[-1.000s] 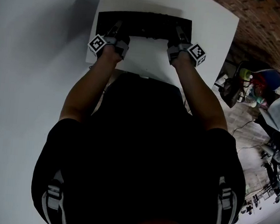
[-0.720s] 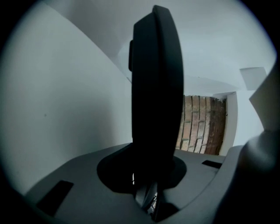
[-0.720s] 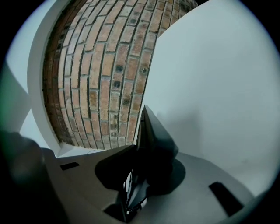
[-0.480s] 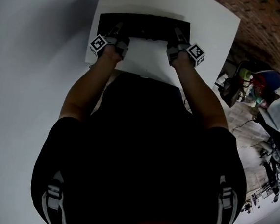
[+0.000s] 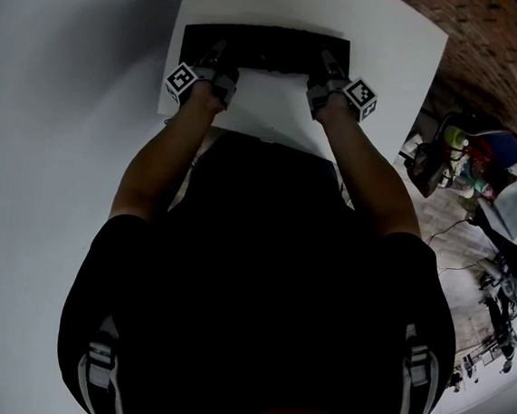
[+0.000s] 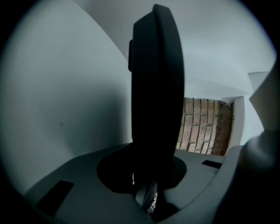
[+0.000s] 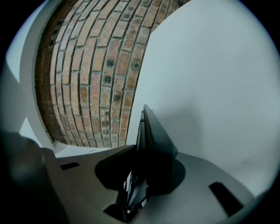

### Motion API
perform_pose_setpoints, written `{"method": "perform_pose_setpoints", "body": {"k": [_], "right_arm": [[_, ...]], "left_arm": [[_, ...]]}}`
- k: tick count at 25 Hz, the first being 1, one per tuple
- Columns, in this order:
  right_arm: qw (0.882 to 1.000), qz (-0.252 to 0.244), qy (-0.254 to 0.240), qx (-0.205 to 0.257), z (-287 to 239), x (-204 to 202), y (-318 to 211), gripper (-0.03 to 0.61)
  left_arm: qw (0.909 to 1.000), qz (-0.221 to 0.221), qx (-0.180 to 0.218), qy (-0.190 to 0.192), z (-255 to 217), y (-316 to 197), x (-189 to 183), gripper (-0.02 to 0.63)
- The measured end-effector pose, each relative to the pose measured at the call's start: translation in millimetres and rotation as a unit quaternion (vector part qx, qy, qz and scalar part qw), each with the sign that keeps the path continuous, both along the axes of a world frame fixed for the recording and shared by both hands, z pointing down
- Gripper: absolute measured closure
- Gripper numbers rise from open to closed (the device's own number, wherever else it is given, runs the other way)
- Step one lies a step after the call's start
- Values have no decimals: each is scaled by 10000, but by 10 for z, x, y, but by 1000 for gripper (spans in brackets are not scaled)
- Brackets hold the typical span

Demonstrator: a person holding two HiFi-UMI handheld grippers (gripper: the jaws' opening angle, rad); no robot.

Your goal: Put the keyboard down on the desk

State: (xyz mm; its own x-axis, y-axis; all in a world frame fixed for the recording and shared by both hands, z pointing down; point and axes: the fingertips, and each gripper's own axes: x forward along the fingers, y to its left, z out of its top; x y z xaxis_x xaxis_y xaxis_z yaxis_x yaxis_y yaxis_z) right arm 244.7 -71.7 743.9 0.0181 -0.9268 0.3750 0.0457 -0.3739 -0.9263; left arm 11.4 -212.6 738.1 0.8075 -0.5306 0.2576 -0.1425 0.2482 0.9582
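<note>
In the head view a black keyboard (image 5: 266, 48) lies level over the far half of the white desk (image 5: 392, 51). I cannot tell whether it touches the desk. My left gripper (image 5: 217, 56) is shut on the keyboard's near edge toward its left end. My right gripper (image 5: 329, 64) is shut on the near edge toward its right end. In the left gripper view the keyboard (image 6: 157, 87) shows edge-on as a dark slab rising from between the jaws of the left gripper (image 6: 146, 194). The right gripper view shows the keyboard (image 7: 151, 140) as a thin dark wedge clamped in the right gripper (image 7: 131, 192).
A person's dark torso and both forearms fill the lower head view. Right of the desk are a brick wall (image 5: 501, 52) and a clutter of bags and cables (image 5: 468, 153) on the floor. A plain white surface (image 5: 56, 137) lies to the left.
Both grippers have sunk a little toward the desk with the keyboard held between them; the keyboard looks slightly smaller in the head view. The grip on it has not changed.
</note>
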Motion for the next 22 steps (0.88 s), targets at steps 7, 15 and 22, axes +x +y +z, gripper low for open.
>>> {"method": "perform_pose_setpoints", "body": {"k": [7,15,22], "right_arm": [[10000,10,-37,-57,61,0,10,476],[10000,16,-58,-78,98,17,-2,476],[10000,-27,-63,-63,113,22,-11,476]], "left_arm": [[9999,-15,-82,-70,47,11,-1,534],[9999,-16,-86,-83,58,-5,27,534],[9999,-34,-109,-114,108,8,19,534]]}}
